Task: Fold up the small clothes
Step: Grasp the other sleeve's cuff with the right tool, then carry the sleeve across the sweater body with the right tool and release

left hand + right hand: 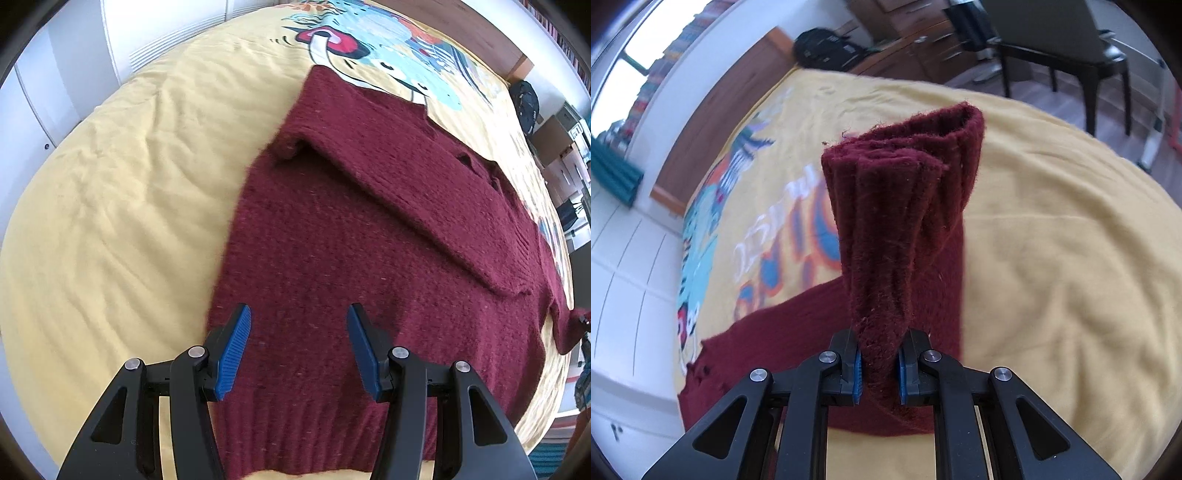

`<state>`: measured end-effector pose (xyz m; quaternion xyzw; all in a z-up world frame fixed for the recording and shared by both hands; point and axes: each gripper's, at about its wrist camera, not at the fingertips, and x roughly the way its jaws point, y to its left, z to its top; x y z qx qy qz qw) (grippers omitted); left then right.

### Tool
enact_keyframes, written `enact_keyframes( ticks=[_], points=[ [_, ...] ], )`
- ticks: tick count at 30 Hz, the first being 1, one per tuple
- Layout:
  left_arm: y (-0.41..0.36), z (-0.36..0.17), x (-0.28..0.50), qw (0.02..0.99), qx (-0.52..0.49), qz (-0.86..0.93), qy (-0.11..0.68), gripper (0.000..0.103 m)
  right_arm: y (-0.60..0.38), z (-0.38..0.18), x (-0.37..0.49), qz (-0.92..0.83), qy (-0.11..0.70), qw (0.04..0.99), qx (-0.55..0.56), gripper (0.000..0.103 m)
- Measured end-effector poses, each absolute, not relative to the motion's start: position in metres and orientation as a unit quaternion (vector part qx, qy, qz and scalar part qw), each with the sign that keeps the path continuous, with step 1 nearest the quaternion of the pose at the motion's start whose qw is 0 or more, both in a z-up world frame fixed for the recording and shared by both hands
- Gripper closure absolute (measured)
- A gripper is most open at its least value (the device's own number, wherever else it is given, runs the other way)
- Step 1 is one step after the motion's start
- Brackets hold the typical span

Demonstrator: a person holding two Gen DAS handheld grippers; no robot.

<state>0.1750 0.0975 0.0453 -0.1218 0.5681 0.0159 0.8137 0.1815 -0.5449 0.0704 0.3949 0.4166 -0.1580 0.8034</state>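
Here the sleeve cuff [905, 192] was clamped between the right gripper [880, 373] fingers; it should be laid flat across the maroon sweater [332, 258], where the left gripper [299, 350] fingers were held apart.

Yellow printed bedspread [110, 206] on the bed, maroon knit sweater [332, 258] spread across it.
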Motion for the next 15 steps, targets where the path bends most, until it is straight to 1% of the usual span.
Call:
enact_keyframes(
  ticks=[9, 15],
  points=[
    [0.124, 0.05, 0.17, 0.821, -0.124, 0.006, 0.558, 0.055, -0.448, 0.076, 0.242, -0.082, 0.448, 0.802, 0.388, 0.089],
    [0.147, 0.046, 0.167, 0.821, -0.136, 0.003, 0.554, 0.055, -0.364, 0.082, 0.295, -0.028, 0.47, 0.804, 0.365, 0.089]
  ],
)
